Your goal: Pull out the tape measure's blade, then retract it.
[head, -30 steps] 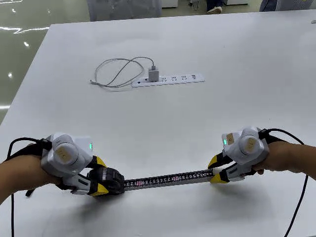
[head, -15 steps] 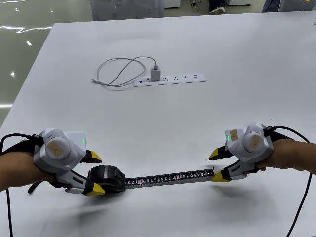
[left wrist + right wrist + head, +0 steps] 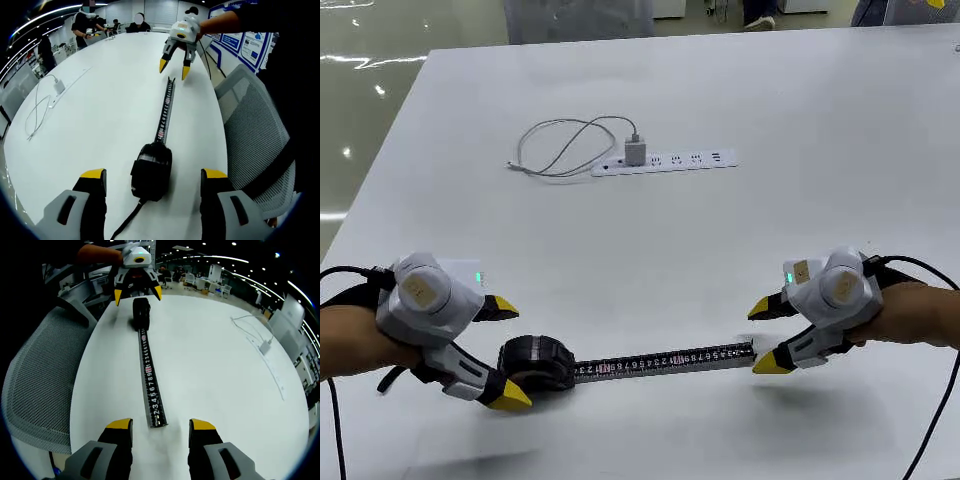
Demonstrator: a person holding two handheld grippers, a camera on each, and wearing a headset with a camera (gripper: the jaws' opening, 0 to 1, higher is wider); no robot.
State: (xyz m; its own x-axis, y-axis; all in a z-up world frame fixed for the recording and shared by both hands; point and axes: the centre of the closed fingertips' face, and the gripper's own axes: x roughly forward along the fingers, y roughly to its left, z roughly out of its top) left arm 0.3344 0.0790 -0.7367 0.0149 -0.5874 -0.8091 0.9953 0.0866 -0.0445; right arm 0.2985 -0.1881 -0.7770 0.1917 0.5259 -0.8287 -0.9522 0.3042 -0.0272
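left hand-held gripper (image 3: 507,351) has opened wide, releasing tape measure (image 3: 536,362).

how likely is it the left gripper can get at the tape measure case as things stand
Probably yes: the left gripper is open and the tape measure case lies on the table between its jaws, with nothing in the way.

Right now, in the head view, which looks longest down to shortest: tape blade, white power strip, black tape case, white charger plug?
1. pulled-out black tape blade
2. white power strip, farther away, so true rank unsure
3. round black tape measure case
4. white charger plug
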